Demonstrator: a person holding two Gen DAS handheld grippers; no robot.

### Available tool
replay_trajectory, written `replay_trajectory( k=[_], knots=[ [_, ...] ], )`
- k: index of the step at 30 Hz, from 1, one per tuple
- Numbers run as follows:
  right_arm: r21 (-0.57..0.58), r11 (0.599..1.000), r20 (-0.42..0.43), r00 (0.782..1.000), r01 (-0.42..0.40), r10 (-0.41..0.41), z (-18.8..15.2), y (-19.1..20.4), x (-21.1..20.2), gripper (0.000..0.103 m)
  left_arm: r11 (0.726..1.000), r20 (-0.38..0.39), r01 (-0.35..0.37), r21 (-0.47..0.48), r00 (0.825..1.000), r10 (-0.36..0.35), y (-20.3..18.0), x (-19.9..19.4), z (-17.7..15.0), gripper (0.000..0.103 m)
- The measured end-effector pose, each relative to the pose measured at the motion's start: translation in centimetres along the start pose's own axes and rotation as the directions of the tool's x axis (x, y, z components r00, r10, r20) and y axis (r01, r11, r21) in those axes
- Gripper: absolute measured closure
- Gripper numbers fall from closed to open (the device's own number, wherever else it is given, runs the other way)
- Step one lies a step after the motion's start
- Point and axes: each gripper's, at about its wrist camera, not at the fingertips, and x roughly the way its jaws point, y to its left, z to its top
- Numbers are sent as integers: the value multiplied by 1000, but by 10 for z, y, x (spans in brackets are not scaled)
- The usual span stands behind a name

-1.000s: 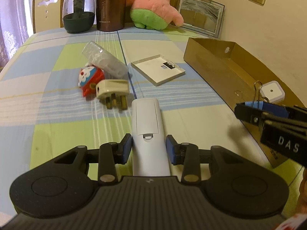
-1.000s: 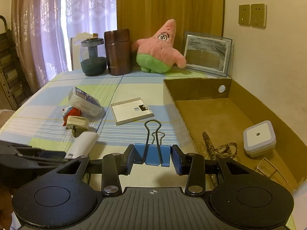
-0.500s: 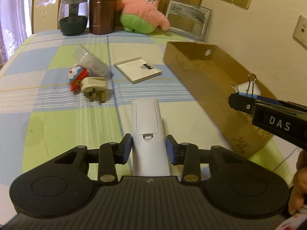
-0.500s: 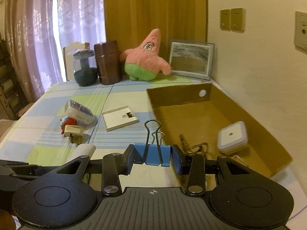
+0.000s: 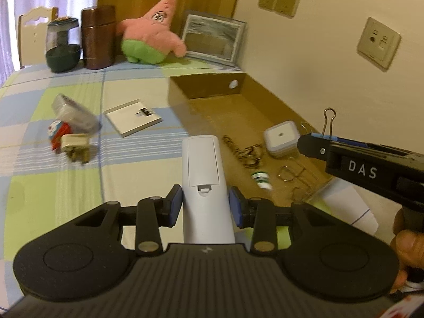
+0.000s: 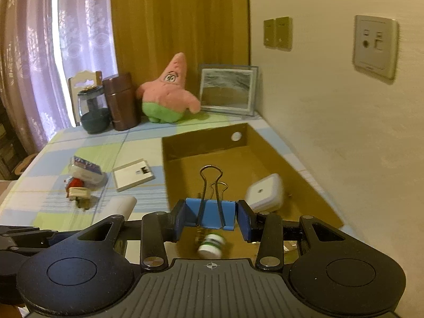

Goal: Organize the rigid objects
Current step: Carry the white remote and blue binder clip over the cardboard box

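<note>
Left tool (image 5: 205, 206) clamps the remote (image 5: 202, 175); right tool (image 6: 211, 220) clamps the binder clip (image 6: 210, 213) above the box (image 6: 304, 182). Plug (image 5: 76, 145) at 10 o'clock and other table (image 5: 53, 185) items remain unsorted.

The remote control (image 5: 203, 175) is white, the binder clip (image 6: 210, 214) blue, the cardboard box (image 6: 296, 169) brown, and the tablecloth (image 5: 53, 169) checked green, blue and white.

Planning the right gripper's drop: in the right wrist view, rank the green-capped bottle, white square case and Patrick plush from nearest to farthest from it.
From the right gripper, shut on the blue binder clip:
1. Green-capped bottle, just below the clip, on the cardboard box floor.
2. White square case, in the box, right of the clip.
3. Patrick plush, at the table's far end.
</note>
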Motion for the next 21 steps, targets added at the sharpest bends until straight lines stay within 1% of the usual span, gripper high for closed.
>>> replay_trajectory(
  k=[7, 14, 21],
  knots=[
    [-4, 1000, 7, 1000, 17, -17, 10, -31, -6, 65, 999, 4, 19, 30, 1000, -20, -29, 5, 12, 70],
    [-29, 999, 12, 999, 30, -29, 21, -55, 1, 65, 998, 1, 33, 51, 999, -33, -52, 17, 25, 70],
    [-73, 997, 5, 1000, 4, -3, 36, -71, 19, 65, 998, -1, 36, 56, 999, -36, -67, 37, 42, 70]
  ],
)
